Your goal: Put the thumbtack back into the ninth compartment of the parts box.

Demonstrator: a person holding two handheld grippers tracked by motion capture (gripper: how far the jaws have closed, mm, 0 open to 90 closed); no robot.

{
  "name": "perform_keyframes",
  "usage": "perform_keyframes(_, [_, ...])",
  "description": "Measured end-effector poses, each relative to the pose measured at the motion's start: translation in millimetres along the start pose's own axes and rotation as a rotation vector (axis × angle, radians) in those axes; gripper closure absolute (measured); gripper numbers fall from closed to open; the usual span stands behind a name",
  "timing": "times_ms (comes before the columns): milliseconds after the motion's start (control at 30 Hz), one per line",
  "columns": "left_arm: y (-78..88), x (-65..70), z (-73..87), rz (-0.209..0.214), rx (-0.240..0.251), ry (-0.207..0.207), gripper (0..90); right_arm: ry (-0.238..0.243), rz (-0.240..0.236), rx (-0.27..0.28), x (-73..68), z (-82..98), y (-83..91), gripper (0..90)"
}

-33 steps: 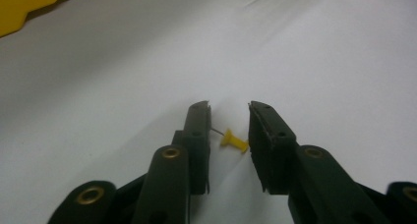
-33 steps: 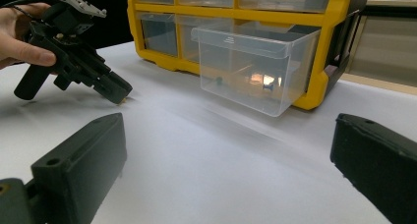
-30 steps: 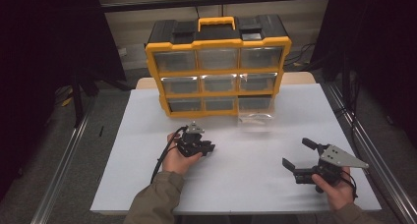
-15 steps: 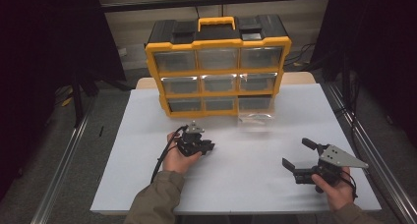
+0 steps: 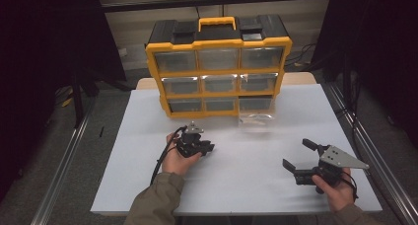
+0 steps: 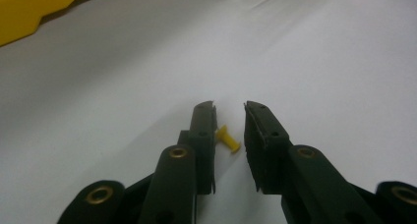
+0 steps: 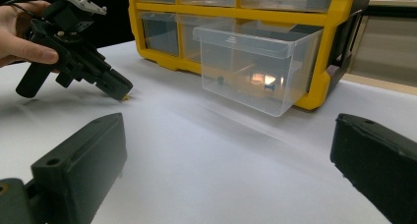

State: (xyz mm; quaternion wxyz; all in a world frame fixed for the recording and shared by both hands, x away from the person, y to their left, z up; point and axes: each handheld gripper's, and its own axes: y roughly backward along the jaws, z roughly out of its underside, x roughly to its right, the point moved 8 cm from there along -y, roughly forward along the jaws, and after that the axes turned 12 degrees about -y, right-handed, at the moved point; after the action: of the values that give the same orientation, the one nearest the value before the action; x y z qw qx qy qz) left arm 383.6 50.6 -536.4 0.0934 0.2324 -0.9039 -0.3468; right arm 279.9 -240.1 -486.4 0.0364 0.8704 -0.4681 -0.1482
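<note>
Against the frames from a second ago, no displacement is noted in the high view: both hands are held where they were, and the table (image 5: 246,195) layout is unchanged. The left gripper (image 5: 209,148) is kept tilted down onto the table, around the middle and a little towards the left edge, in front of the yellow organiser (image 5: 219,57). In the left gripper view a small yellow peg (image 6: 227,139) is seen lying on the white surface between the jaws, close against one pad, with a clear gap left to the other; the jaws are narrowed around it but not clamped, so the peg is not yet grasped. The right gripper (image 5: 296,152) is held near the front right corner with its jaws spread wide and nothing between them. A clear drawer (image 7: 255,67) is seen pulled out of the organiser's bottom row on the right, resting on the table towards the far edge; a few small dark items are seen inside it but cannot be identified. Judgement: the pick-up is paused at the bracketing stage; the peg is lined up, and the jaws need to be closed further before any lift. The open drawer is presumed to be the destination, though this is not confirmed. Risk noted: the peg is small and off-centre, so it may be pushed aside on closing.
</note>
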Motion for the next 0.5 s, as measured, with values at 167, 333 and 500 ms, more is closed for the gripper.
perform_keyframes(167, [1.4,-0.8,2.4,-0.002,-0.008,0.008,79.0,0.0,0.006,-0.005,0.6,0.6,0.4,0.0])
perform_keyframes(333, [1.5,-0.7,2.8,0.005,-0.012,0.024,83.4,0.0,0.004,-0.005,0.4,0.6,0.2,0.0])
perform_keyframes(500, [1.0,-0.7,2.5,0.009,-0.011,0.03,84.6,-0.003,0.004,-0.007,0.1,1.0,0.0,0.0])
